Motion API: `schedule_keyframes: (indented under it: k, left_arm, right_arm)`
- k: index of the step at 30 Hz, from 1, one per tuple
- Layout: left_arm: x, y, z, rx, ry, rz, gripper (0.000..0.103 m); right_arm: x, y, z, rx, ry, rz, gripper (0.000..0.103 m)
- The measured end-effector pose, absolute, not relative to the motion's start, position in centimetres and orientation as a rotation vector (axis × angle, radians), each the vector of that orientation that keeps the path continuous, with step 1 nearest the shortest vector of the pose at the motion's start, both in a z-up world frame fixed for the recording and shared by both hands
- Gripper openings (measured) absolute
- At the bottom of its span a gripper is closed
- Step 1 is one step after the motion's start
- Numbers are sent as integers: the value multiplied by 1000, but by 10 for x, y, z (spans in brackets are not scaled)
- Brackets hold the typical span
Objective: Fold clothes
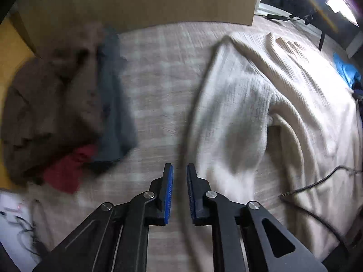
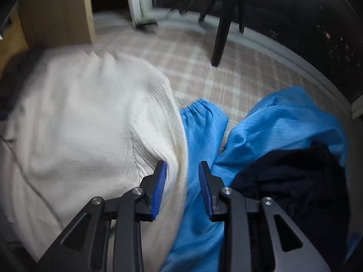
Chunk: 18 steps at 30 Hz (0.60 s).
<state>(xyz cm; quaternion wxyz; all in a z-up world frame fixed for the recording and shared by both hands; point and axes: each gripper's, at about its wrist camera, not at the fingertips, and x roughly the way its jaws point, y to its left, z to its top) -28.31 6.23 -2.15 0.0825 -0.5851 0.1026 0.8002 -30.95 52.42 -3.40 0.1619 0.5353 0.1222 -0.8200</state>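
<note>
A cream knit sweater (image 1: 261, 104) lies spread on the checked bed cover (image 1: 158, 86), right of centre in the left wrist view. It fills the left of the right wrist view (image 2: 79, 136). My left gripper (image 1: 180, 170) is open and empty, above the cover just left of the sweater's edge. My right gripper (image 2: 182, 167) is open and empty, over the sweater's ribbed edge where it meets a bright blue garment (image 2: 272, 127). A dark navy garment (image 2: 295, 181) lies on the blue one.
A pile of brown, grey-blue and red clothes (image 1: 68, 113) lies at the left. A cardboard box (image 1: 136, 0) stands behind. A black cable (image 1: 317, 181) crosses the sweater's near right. A black chair leg (image 2: 221, 34) stands beyond the bed.
</note>
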Motion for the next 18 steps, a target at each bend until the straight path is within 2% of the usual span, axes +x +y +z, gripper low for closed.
schedule_keyframes:
  k: [2,6,9,11,12,14,18]
  left_arm:
    - [-262,62,-2,-1688,291,2379,19]
    - [-205,72,32,-1578,329,2317,21]
    - [-172,70,72,-1500,326,2303,22]
    - [-158,61,91,-1461,272,2274,28]
    - [-145,59,93,-1443,243,2238,30]
    - [-122,70,87,-1424,208,2148,37]
    - [-86,127,23,-1478,273,1881,37]
  right_arm:
    - [-291,537,-8,1485,339,-2357,29]
    - [-229,558,39,1386,257,-2342,30]
    - [-173,598,87,1302,93,-2395,30]
    - [-136,612,106,1271,23,-2373,36]
    - [-118,616,112,1265,7,-2358,48]
    - [-87,611,108,1282,26,-2361,51]
    - [-52,570,42,1421,-22,-2223,51]
